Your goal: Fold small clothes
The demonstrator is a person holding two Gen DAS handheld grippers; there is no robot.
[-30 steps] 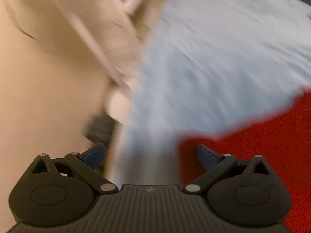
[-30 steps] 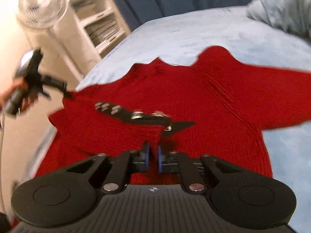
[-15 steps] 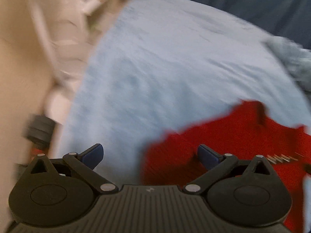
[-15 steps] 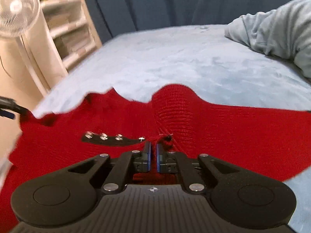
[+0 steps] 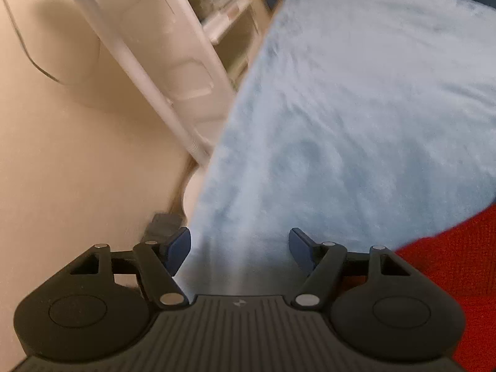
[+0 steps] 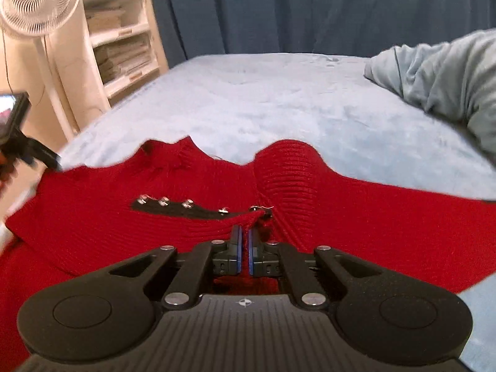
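A red knit sweater [image 6: 372, 217] lies spread on the light blue bed cover [image 6: 279, 99]. A black strip with metal snaps [image 6: 186, 209] runs across its front. My right gripper [image 6: 245, 232] is shut on a pinch of the red knit at the right end of that strip. In the left wrist view only a corner of the sweater [image 5: 449, 272] shows, at the lower right. My left gripper [image 5: 240, 248] hangs over the bed's left edge. Its jaws are closing, with only the bed cover [image 5: 356, 124] under the gap and nothing between them.
A crumpled pale blue garment [image 6: 434, 77] lies at the bed's far right. A white fan [image 6: 37, 3] and white shelves [image 6: 121, 46] stand left of the bed, before a dark blue curtain [image 6: 310, 9]. Beige floor [image 5: 77, 170] lies beside the bed edge.
The left wrist view swung left off the sweater to the bed's edge, and the left jaws narrowed. The right gripper stayed shut on the knit and moved across the bed with it.
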